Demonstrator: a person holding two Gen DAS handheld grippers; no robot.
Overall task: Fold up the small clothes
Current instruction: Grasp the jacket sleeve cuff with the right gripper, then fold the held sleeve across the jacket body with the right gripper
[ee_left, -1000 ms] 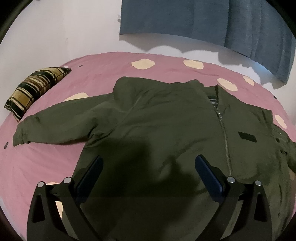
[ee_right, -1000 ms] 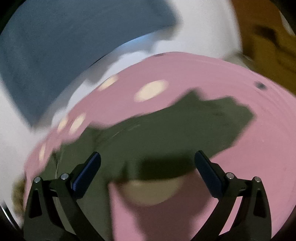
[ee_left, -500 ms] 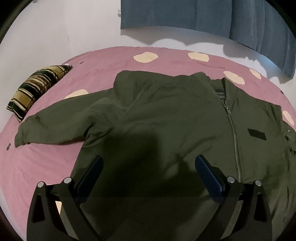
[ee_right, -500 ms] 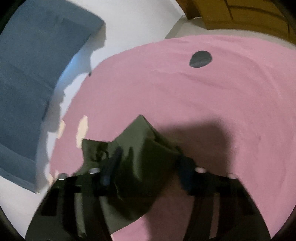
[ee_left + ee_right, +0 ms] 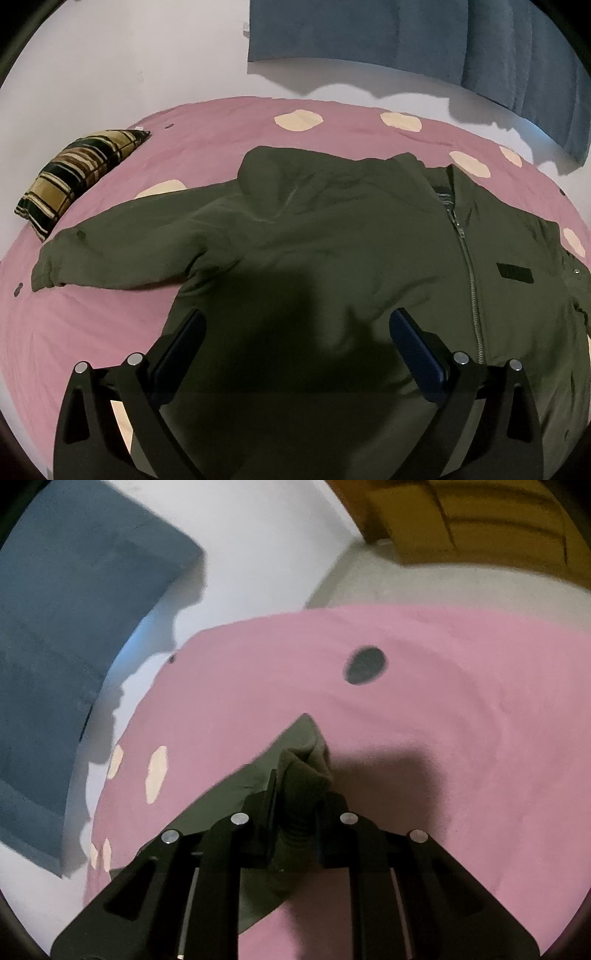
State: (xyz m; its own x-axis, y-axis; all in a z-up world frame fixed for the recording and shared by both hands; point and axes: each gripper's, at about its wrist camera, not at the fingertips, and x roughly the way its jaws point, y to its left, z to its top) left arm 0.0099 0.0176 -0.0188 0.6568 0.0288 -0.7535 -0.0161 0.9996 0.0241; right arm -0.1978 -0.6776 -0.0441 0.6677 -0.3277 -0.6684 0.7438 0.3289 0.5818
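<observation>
The right gripper [image 5: 295,805] is closing its jaws on the bunched cuff [image 5: 306,764] of the olive jacket's [image 5: 332,251] sleeve, fabric pinched between them. The left gripper [image 5: 295,332] hovers wide open and empty above the jacket's front, spread flat on the pink bedsheet [image 5: 110,317].

— What are you working over?
— A bed [image 5: 110,332] under a pink sheet with cream spots, one dark spot toward its far side.
— What do you have lying on it?
— An olive jacket [image 5: 332,258], spread flat and zipped, its left-hand sleeve stretched out across the sheet. A striped pillow [image 5: 77,177] sits at the far left edge, apart from that sleeve.
</observation>
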